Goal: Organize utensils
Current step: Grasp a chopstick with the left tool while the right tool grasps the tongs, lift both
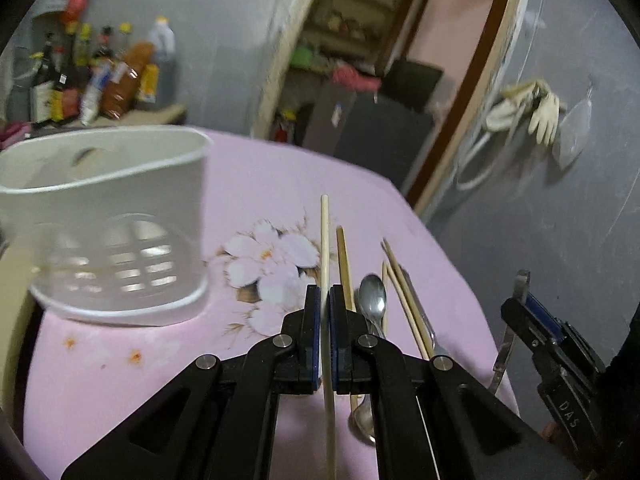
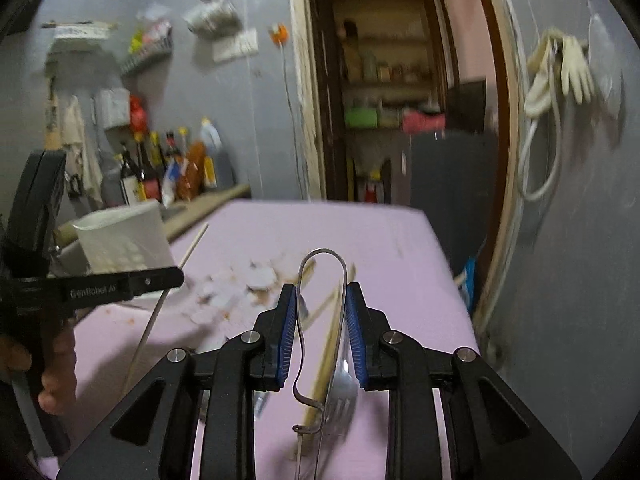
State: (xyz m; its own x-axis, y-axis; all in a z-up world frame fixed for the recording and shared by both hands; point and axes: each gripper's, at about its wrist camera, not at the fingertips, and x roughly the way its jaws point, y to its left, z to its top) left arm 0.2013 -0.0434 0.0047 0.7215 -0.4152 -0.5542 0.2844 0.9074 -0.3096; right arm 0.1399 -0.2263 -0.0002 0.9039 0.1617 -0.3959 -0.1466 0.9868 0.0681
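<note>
Squinting at the right wrist view, you can't make out much under the tool: the metal piece (image 2: 320, 320) clamped between your right gripper (image 2: 321, 332) pads is a bent wire loop with what looks like fork tines at 6 o'clock, but the blur leaves its exact kind unclear. The chopsticks below it are just smeared streaks.

The left wrist view is sharper. Your left gripper (image 1: 325, 320) is pinched tight on one pale chopstick (image 1: 325, 232), which points to 12 o'clock and runs off the frame bottom. Just beside it, toward 1 o'clock, a darker chopstick (image 1: 345, 264), a spoon (image 1: 372, 296) and a few more sticks (image 1: 400, 292) lie on the pink flowered cloth (image 1: 260, 184); the spoon's handle is partly hidden behind the right-hand finger. The white holder (image 1: 108, 216) sits at 9 o'clock, blurred, its left side cut off.

Only the right view shows your hand (image 2: 48, 368) on the left tool at 8 o'clock, with the held chopstick crossing in front of the holder. Only the left view catches the right gripper's side at 4 o'clock, a metal strip sticking out of it.
</note>
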